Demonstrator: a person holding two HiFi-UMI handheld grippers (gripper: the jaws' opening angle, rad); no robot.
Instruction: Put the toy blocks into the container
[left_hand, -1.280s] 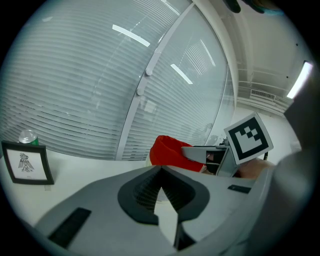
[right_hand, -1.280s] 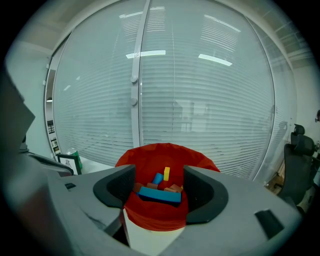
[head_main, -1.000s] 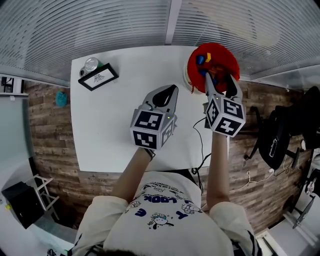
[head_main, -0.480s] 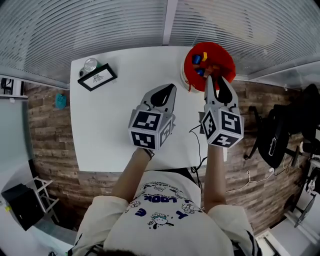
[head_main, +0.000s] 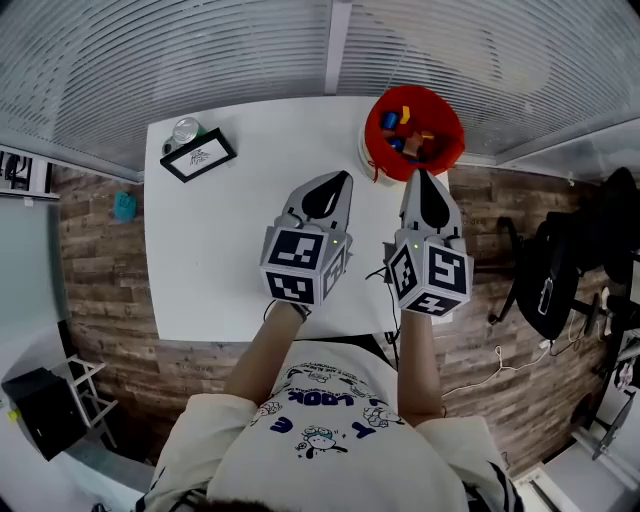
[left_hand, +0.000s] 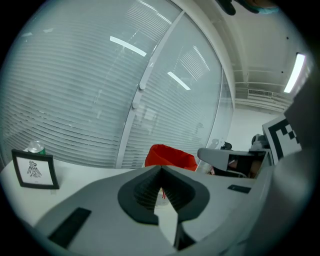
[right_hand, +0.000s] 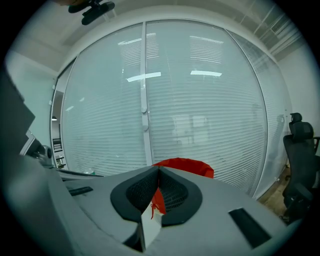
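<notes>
Table (head_main: 200, 260): container (head_main: 420, 95) beyond just-closed right jaws

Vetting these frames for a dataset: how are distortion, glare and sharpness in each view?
Head view: fisheye bows the table edges and the glass wall; lighting even, detail sharp. Left gripper view: heavy barrel distortion, black corners, ceiling-light streaks reflected in that glass, left tongs blocking the lower frame. Right gripper view: same warping and vignette, similar reflected streaks.

A round red container (head_main: 447, 140) stands upright at the far right corner of the white table (head_main: 220, 250), holding a jumble of blue, yellow and red toy blocks (head_main: 408, 134).
</notes>
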